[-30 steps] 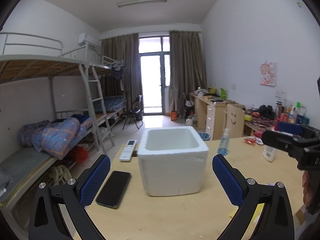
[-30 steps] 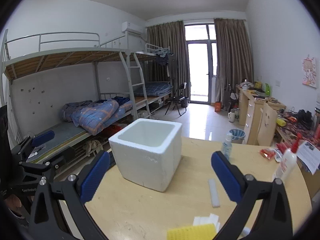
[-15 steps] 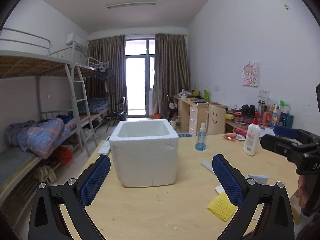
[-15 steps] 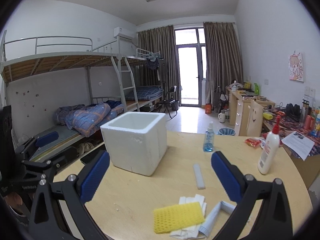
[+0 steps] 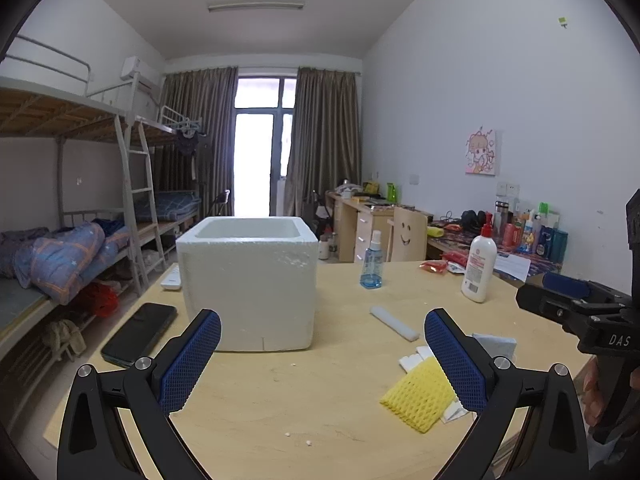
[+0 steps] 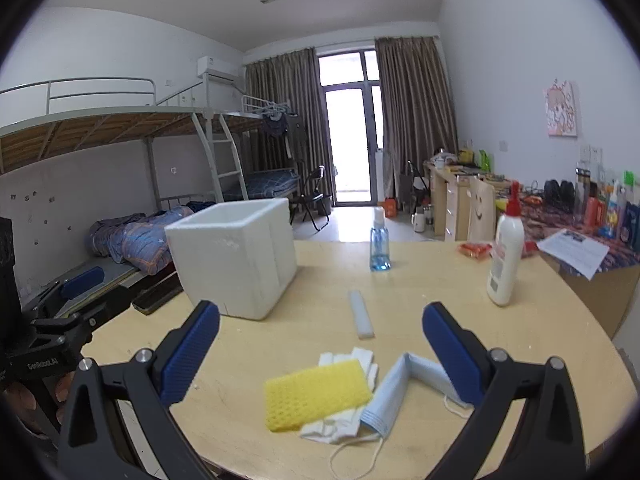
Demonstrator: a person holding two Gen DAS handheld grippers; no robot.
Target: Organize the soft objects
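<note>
A white foam box (image 5: 248,284) (image 6: 234,256) stands open on the wooden table (image 5: 280,392). A yellow foam net sponge (image 6: 316,394) (image 5: 418,398) lies on white tissues (image 6: 348,364), beside a light blue face mask (image 6: 404,388) and a white foam stick (image 6: 361,313) (image 5: 394,323). My left gripper (image 5: 322,360) is open and empty in front of the box. My right gripper (image 6: 320,358) is open and empty just above the sponge and mask. The right gripper also shows at the left view's right edge (image 5: 576,308).
A black phone (image 5: 140,334) and a white remote (image 5: 172,280) lie left of the box. A blue spray bottle (image 6: 379,246) and a white lotion bottle (image 6: 505,260) stand farther back. Red packets (image 6: 476,249) and paper (image 6: 574,250) lie at the right. Bunk beds stand left.
Both grippers have swung right and lowered toward the table. The sponge, tissues and mask have come into closer view between the right fingers. Both stay open.
</note>
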